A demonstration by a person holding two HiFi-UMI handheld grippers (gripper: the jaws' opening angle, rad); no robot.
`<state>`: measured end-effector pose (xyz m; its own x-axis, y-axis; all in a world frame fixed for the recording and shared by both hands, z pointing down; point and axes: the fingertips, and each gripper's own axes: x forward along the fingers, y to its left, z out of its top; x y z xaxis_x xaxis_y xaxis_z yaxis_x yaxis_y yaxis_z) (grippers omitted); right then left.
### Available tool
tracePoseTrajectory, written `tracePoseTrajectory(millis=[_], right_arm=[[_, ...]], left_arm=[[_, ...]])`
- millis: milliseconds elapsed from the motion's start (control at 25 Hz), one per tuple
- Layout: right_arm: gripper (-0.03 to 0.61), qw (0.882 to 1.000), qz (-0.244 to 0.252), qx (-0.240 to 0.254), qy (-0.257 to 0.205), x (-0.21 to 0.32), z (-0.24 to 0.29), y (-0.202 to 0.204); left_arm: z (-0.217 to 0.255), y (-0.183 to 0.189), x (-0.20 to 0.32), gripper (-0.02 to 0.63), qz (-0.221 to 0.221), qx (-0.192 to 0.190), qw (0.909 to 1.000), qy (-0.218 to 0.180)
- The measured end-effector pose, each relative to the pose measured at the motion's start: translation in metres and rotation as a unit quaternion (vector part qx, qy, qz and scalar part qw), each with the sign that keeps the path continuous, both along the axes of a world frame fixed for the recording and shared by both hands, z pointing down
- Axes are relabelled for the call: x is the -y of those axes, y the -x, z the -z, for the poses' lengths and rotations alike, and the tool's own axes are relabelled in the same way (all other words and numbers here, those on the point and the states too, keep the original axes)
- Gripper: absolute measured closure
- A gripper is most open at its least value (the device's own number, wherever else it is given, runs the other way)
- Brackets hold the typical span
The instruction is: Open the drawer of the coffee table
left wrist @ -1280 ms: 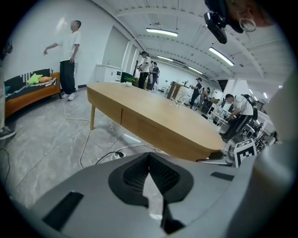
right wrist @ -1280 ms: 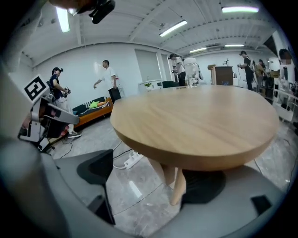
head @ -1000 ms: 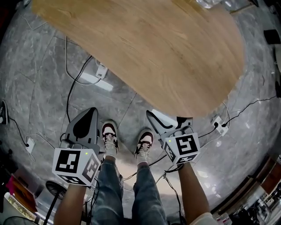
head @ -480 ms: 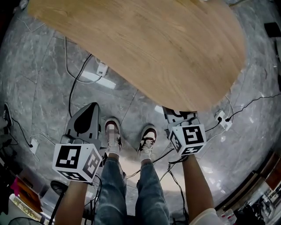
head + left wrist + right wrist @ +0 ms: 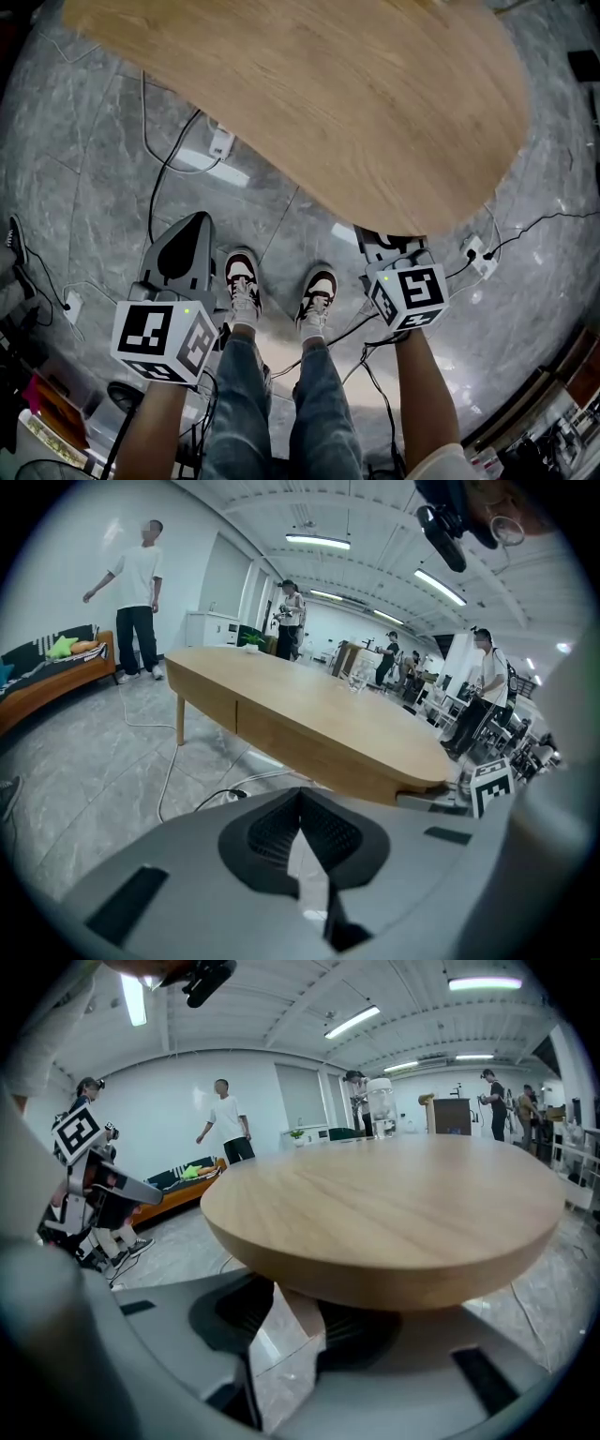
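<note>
The oval wooden coffee table (image 5: pixel 328 94) fills the top of the head view. My right gripper (image 5: pixel 382 240) reaches under its near rim, so the fingertips are hidden there. In the right gripper view the table's rim (image 5: pixel 394 1269) lies across the jaws of the right gripper (image 5: pixel 298 1302). They are closing, still apart, with a tan wooden part (image 5: pixel 298 1314) showing in the gap. My left gripper (image 5: pixel 197 223) hovers over the floor left of the table, shut on nothing, as the left gripper (image 5: pixel 300 794) also shows in its own view. A vertical seam (image 5: pixel 236 719) marks the table's side panel.
Cables and power strips (image 5: pixel 217 145) (image 5: pixel 478 255) lie on the grey marble floor around the table. The person's shoes (image 5: pixel 242 281) stand between the grippers. Several people (image 5: pixel 136 592) stand in the room, and an orange sofa (image 5: pixel 47 672) is at the left wall.
The right gripper has moved forward until its jaws went under the table's near rim, and the jaws have narrowed. The left gripper has stayed where it was.
</note>
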<state>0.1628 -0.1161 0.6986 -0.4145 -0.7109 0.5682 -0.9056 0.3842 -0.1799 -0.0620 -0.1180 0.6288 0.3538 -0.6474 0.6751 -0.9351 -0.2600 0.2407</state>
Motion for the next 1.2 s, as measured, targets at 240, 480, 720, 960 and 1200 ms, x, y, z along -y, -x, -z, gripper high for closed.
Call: tracePoseTrajectory(millis=[240,480,720,960,1200], right_arm=[[0.449,0.999,0.03,-0.02,-0.007,-0.001,0.003,0.0],[0.454,0.999,0.031,-0.018,-0.007,-0.004,0.005,0.004],[0.456,0.999,0.042,-0.012,-0.004,-0.013,0.005,0.012],[0.466,0.997,0.077,-0.009,-0.003,-0.028,0.007,0.028],[0.471,0.994,0.109,-0.007,-0.001,-0.044,0.01,0.041]], left_arm=[[-0.004,0.001,-0.004,0.62,0.001,0.002,1.0,0.003],[-0.007,0.003,-0.012,0.62,0.003,0.001,0.9999,0.01],[-0.01,0.0,-0.018,0.62,0.003,-0.002,0.9999,0.015],[-0.011,0.001,-0.018,0.62,0.003,-0.001,0.9999,0.016],[-0.012,0.009,-0.018,0.62,0.013,-0.004,0.9997,0.02]])
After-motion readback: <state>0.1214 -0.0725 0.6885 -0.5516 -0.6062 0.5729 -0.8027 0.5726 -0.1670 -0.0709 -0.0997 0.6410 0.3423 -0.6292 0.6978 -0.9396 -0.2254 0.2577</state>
